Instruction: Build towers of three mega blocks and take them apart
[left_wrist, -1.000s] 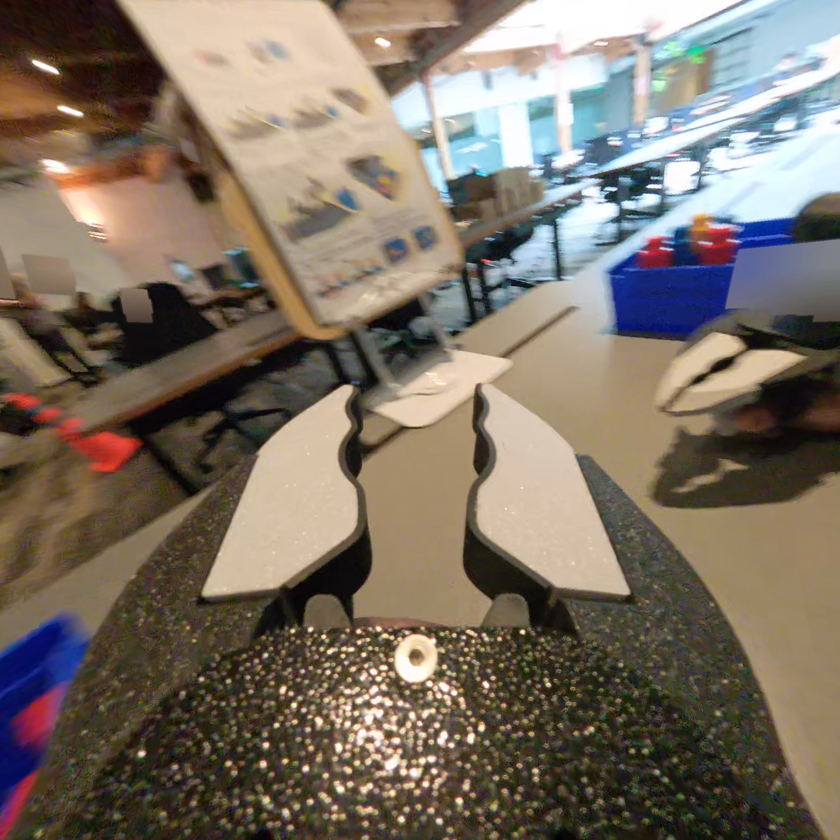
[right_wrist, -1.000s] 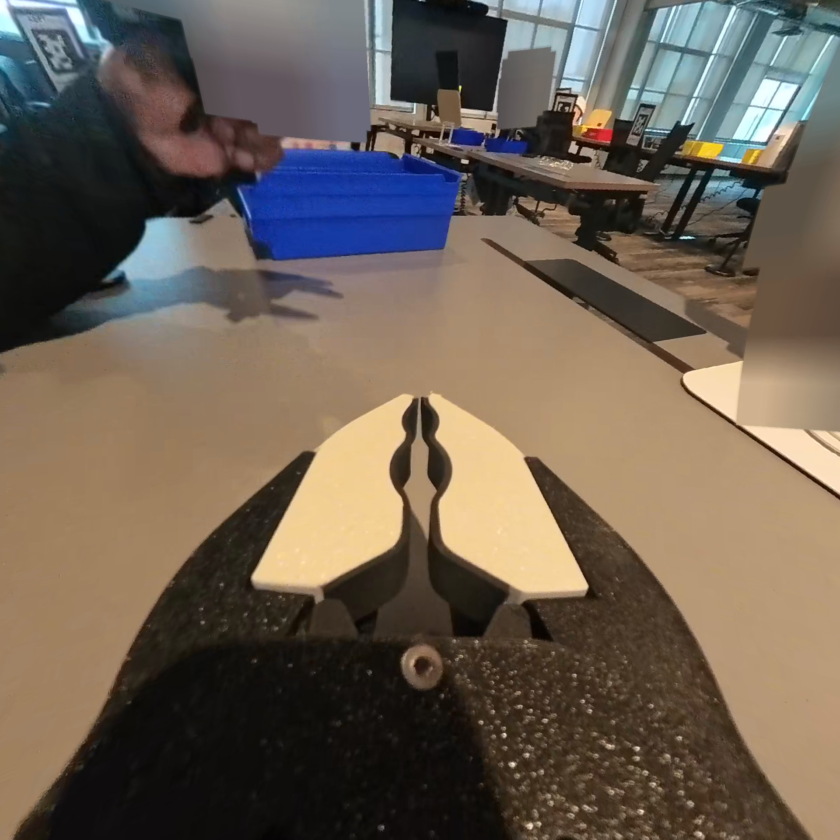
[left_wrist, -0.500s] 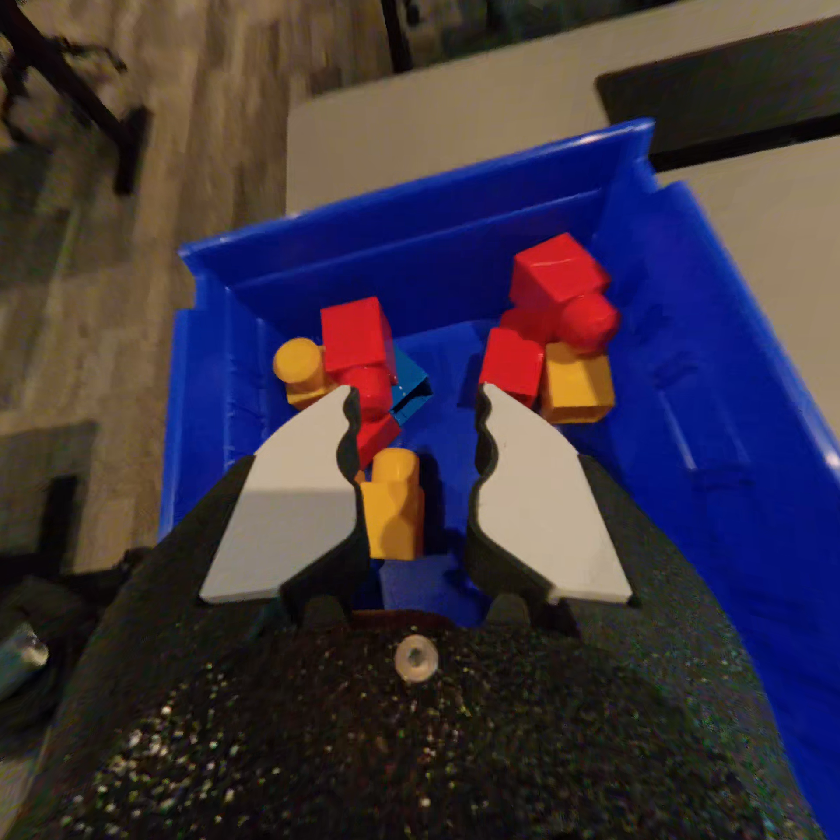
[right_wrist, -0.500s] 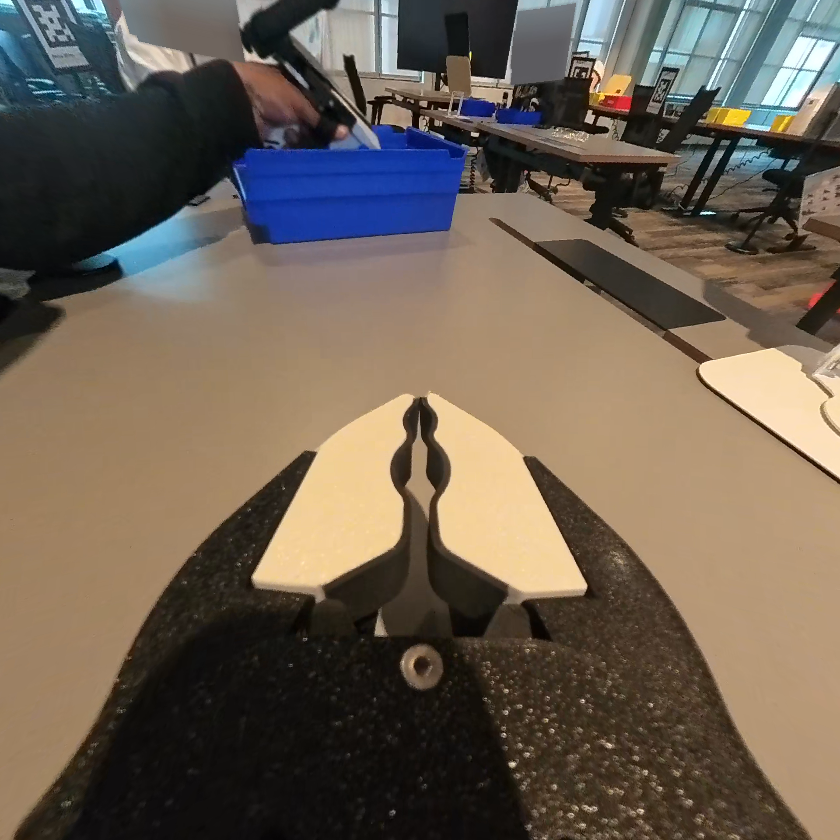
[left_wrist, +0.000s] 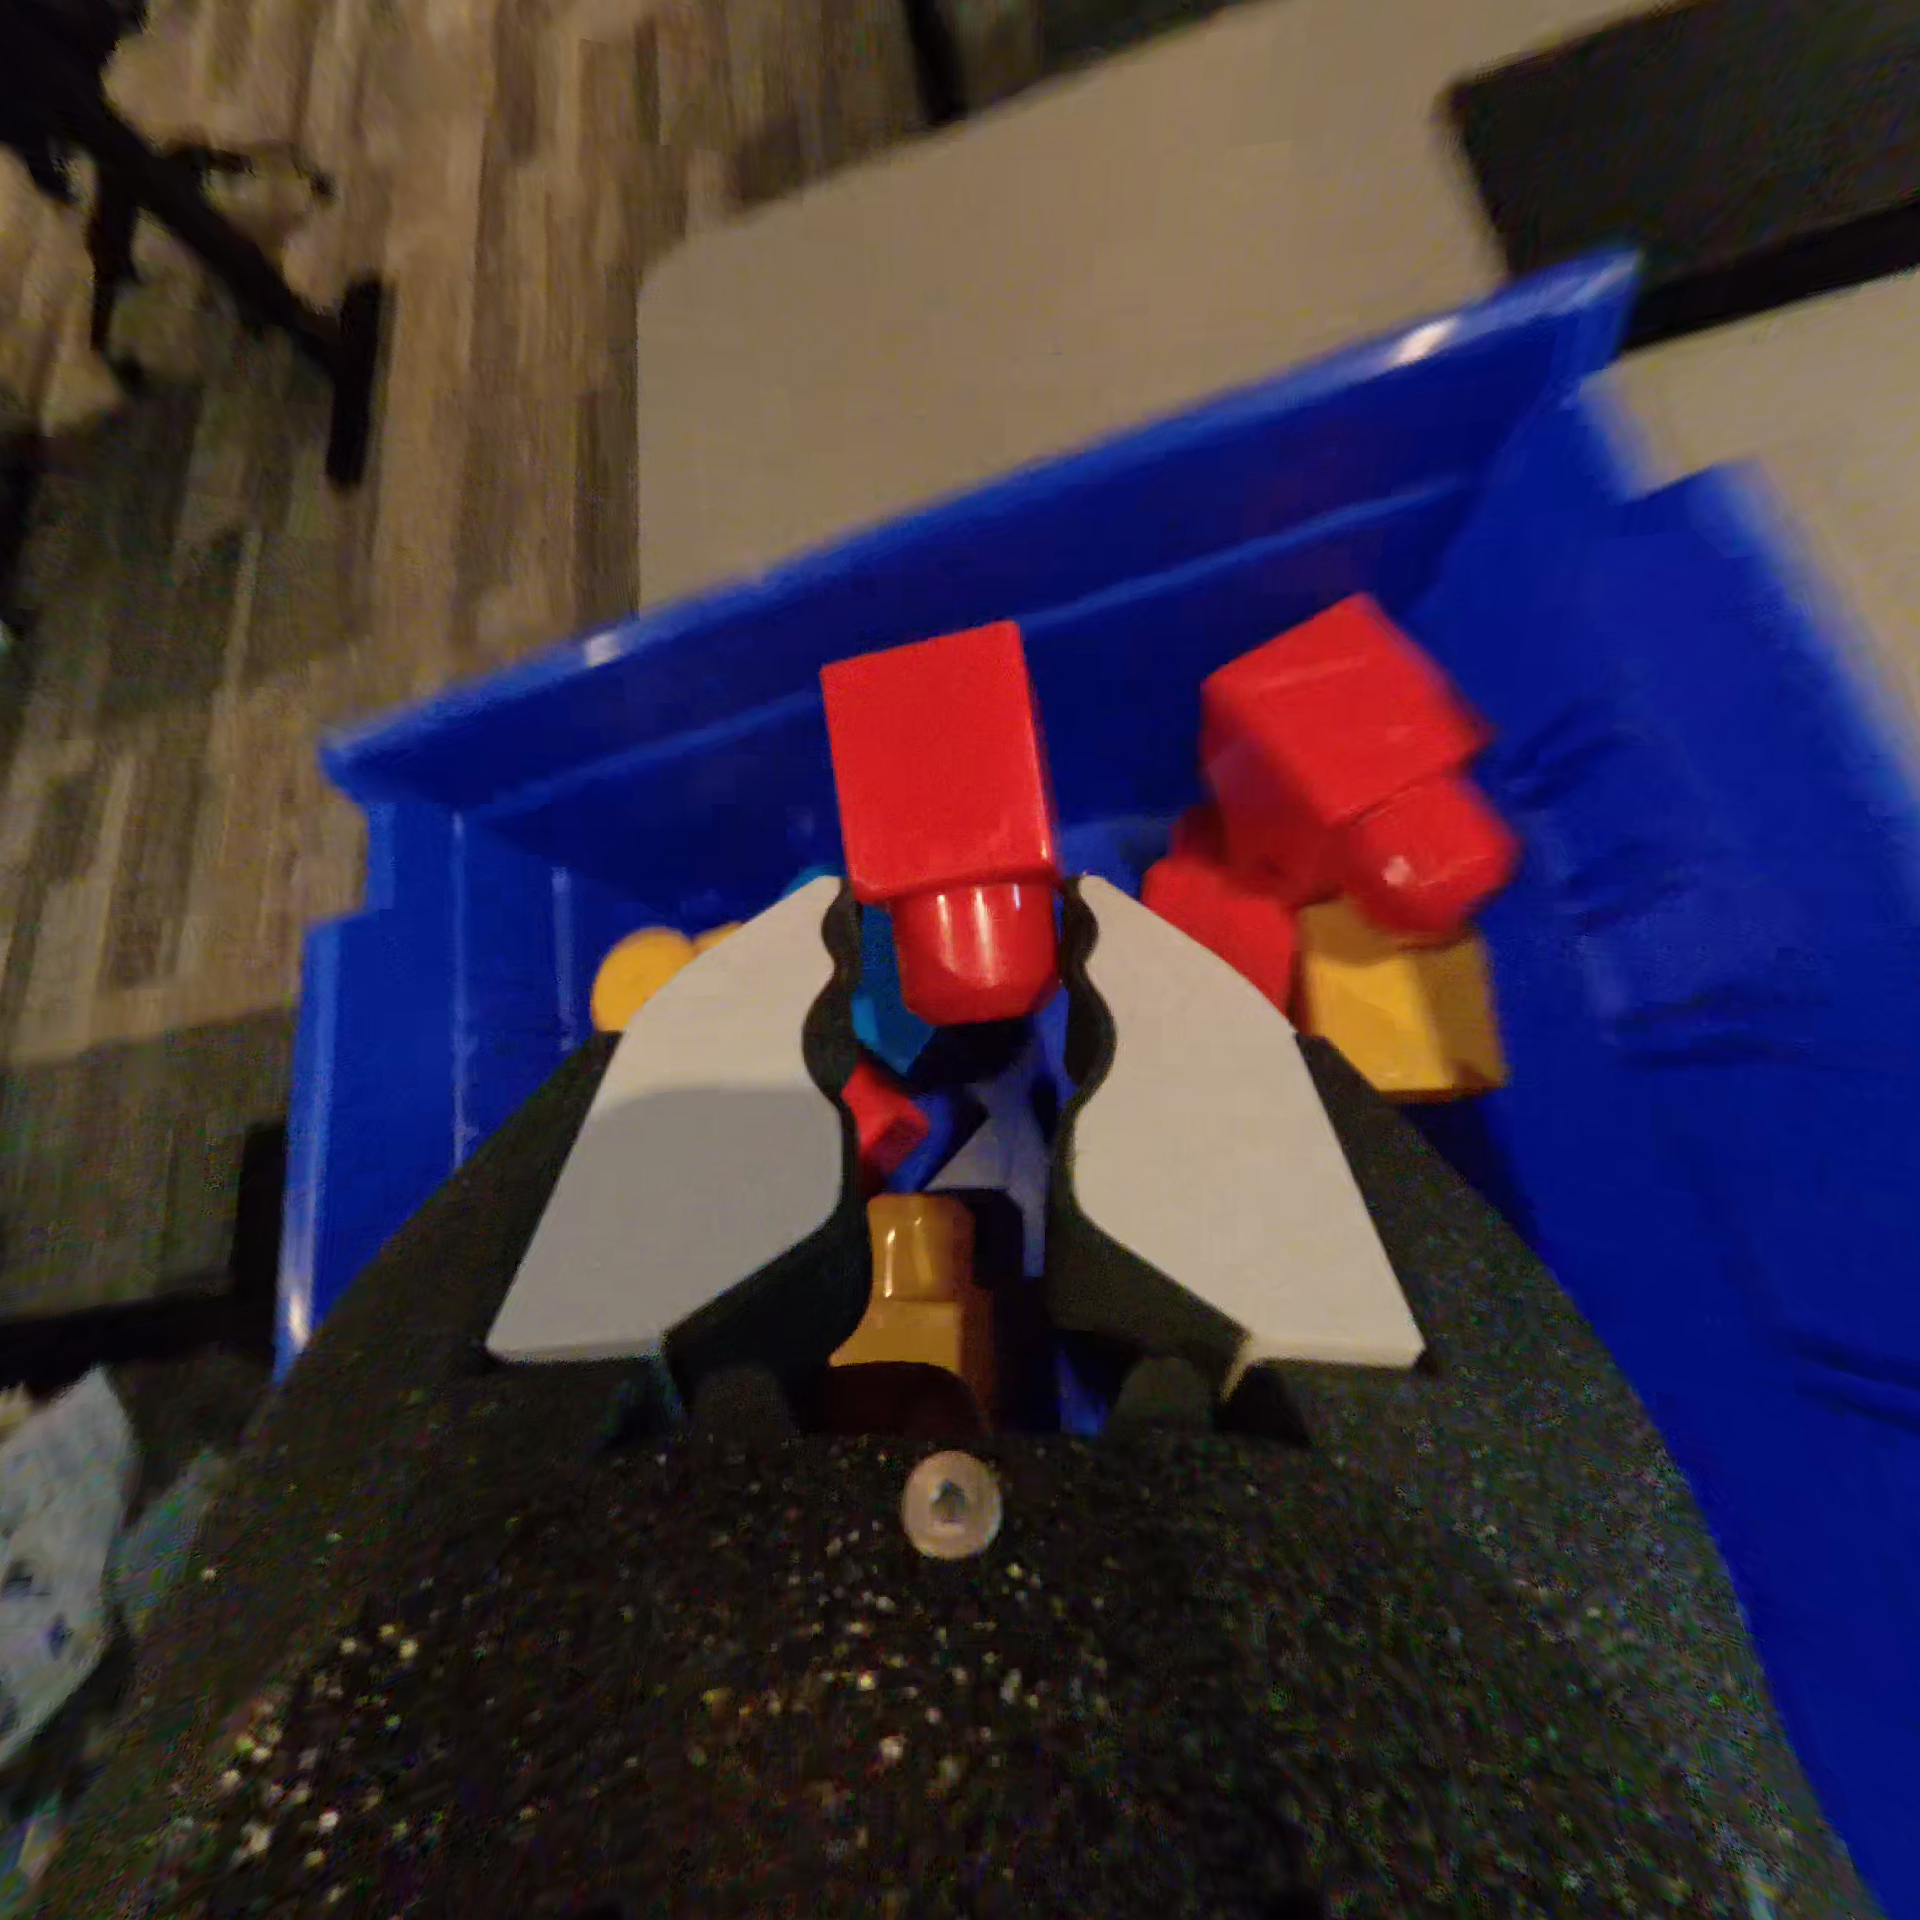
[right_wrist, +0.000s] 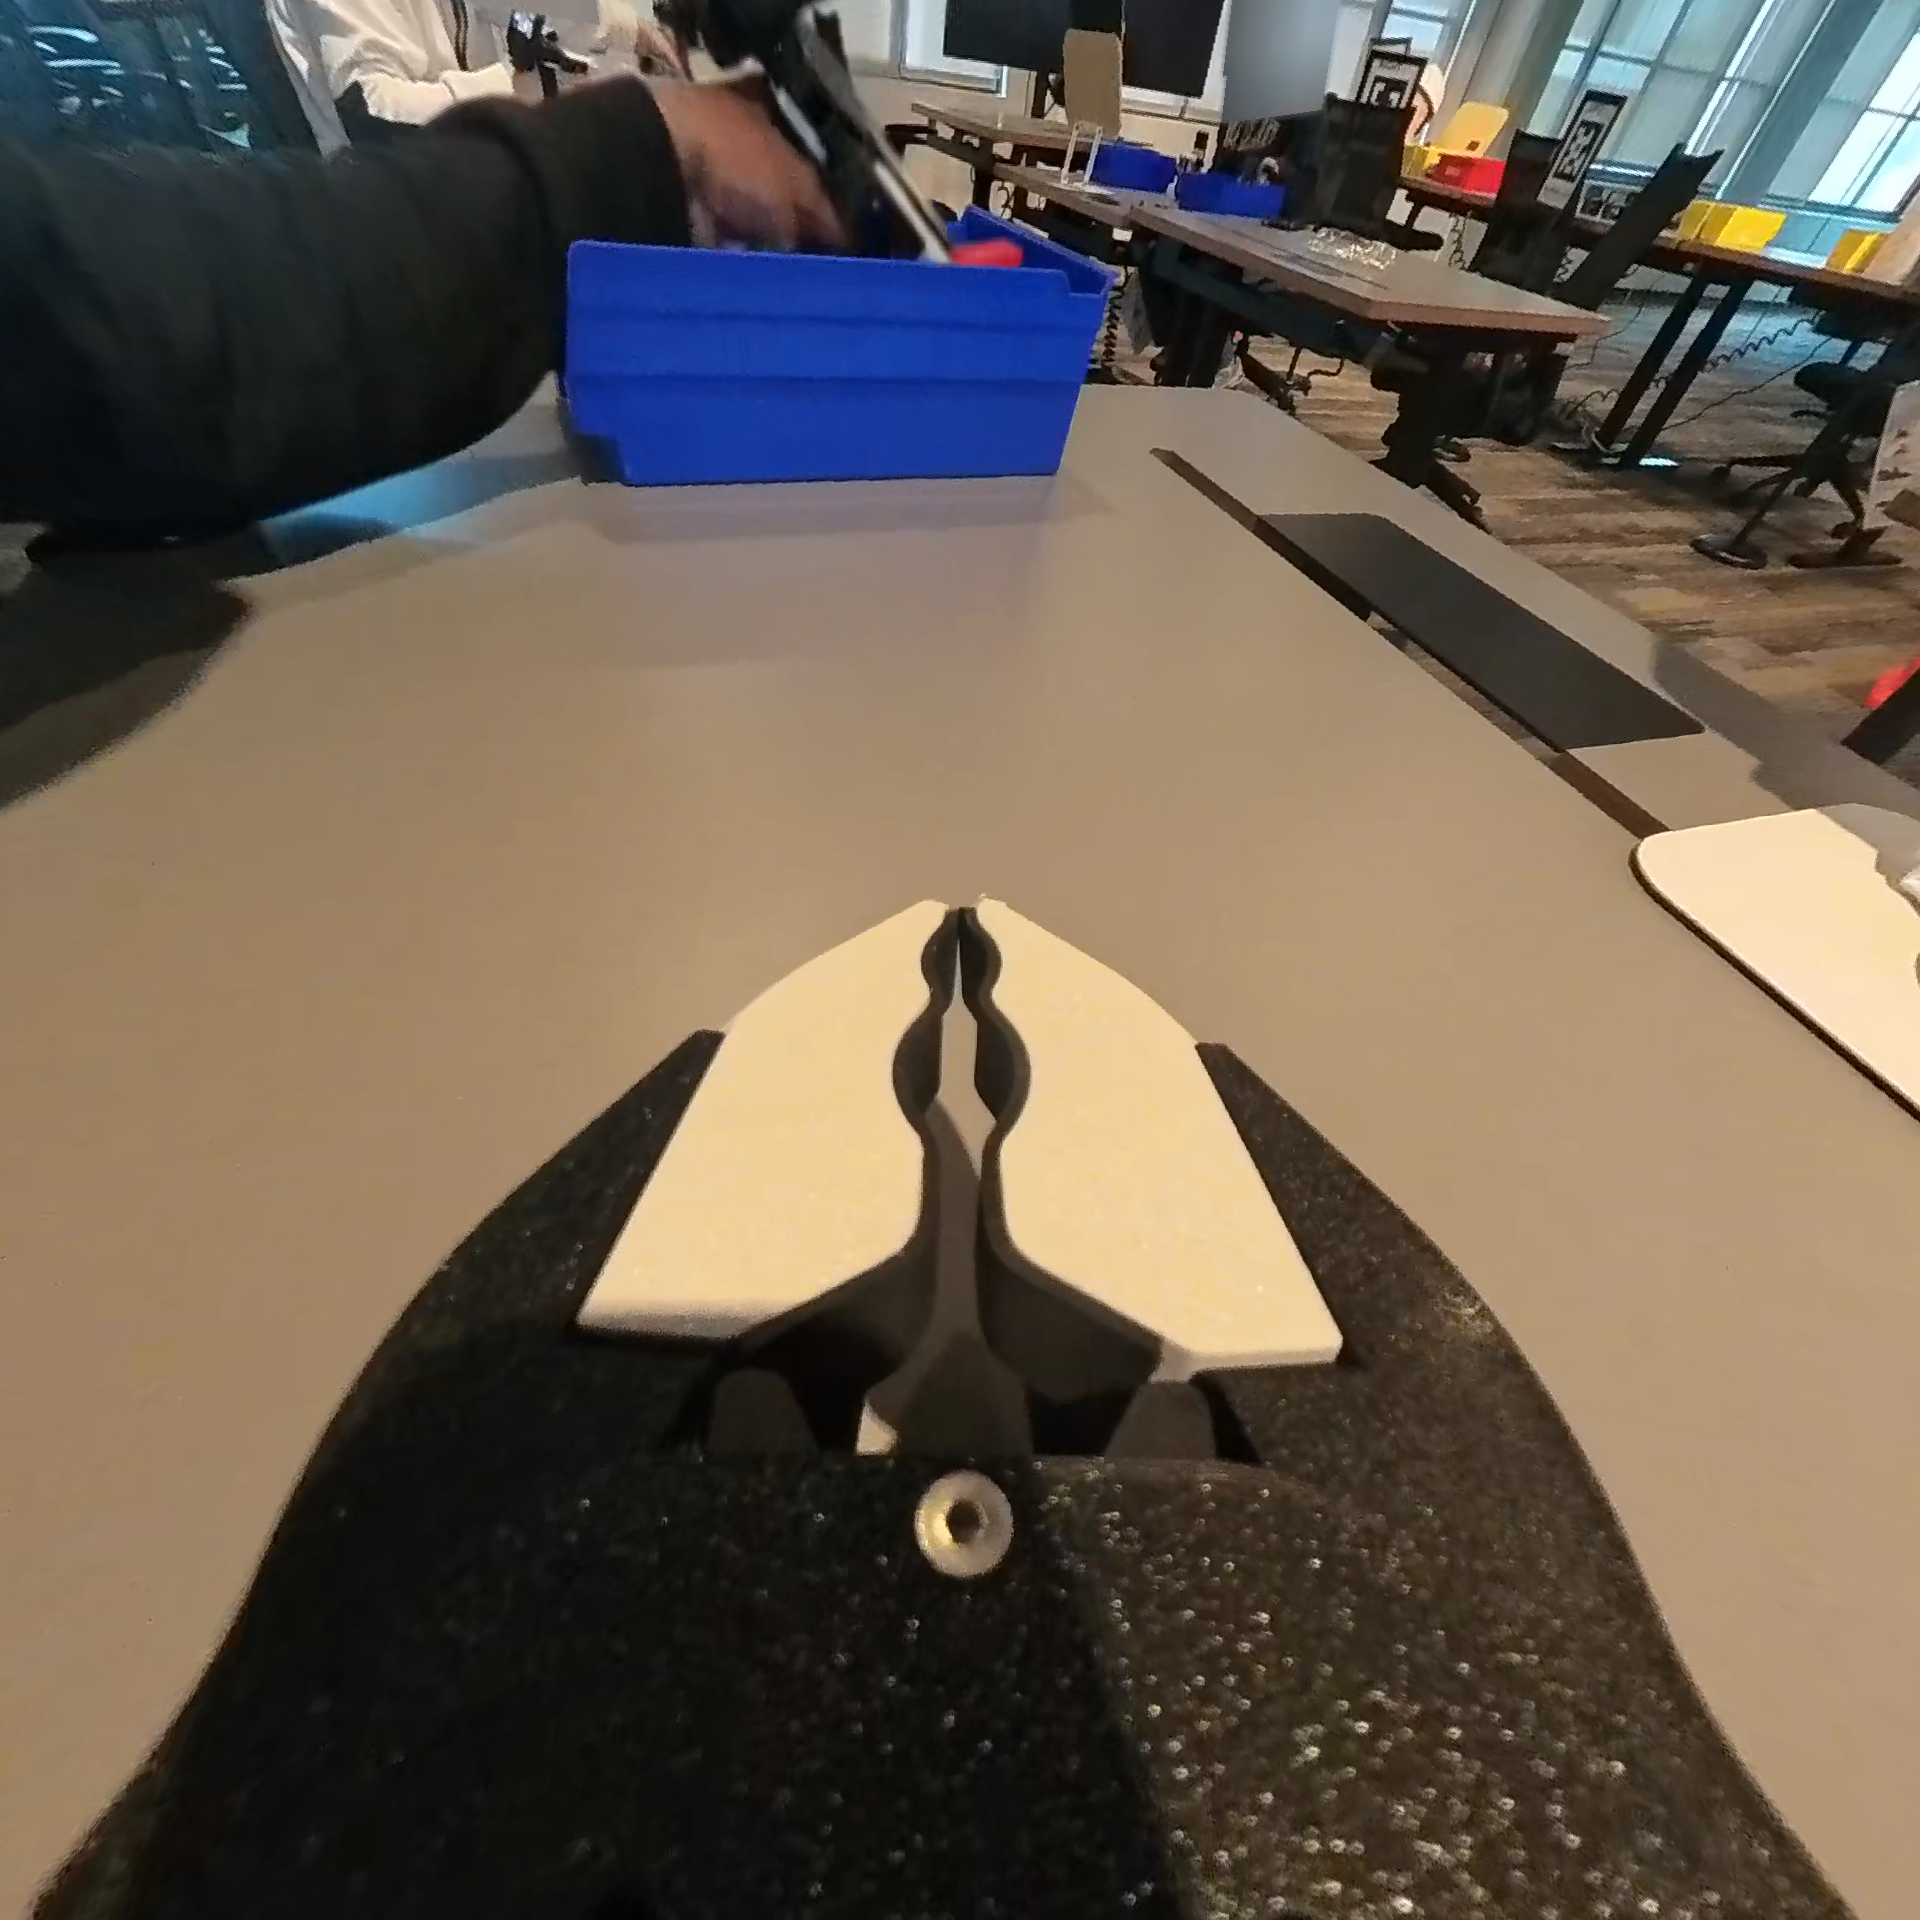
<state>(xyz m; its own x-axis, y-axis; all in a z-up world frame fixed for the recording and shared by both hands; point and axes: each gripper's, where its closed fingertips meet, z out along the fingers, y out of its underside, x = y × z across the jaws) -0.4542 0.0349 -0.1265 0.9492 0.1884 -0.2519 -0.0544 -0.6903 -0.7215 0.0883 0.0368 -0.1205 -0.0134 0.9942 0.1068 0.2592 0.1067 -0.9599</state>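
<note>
On the far left of the grey desk (right_wrist: 727, 790) sits the blue bin (left_wrist: 1714, 935) of loose blocks I draw from. My left tongs (left_wrist: 951, 914) pinch the round stud of a glossy red block (left_wrist: 935, 769) over it. My right tongs (right_wrist: 964, 914) wait pressed together, holding nothing, above bare desk.

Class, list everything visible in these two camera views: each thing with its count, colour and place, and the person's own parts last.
Plastic storage bin: one, blue, on the table's far end.
Red mega blocks: at least four; one in the left gripper, the rest in the bin.
Yellow-orange mega blocks: about three, in the bin.
Grey table: one, under the bin.
White flat base: one, table's right edge.
Left gripper: shut on the red block.
Right gripper: shut, empty, over the table.
Black sleeve: one, reaching to the bin.
</note>
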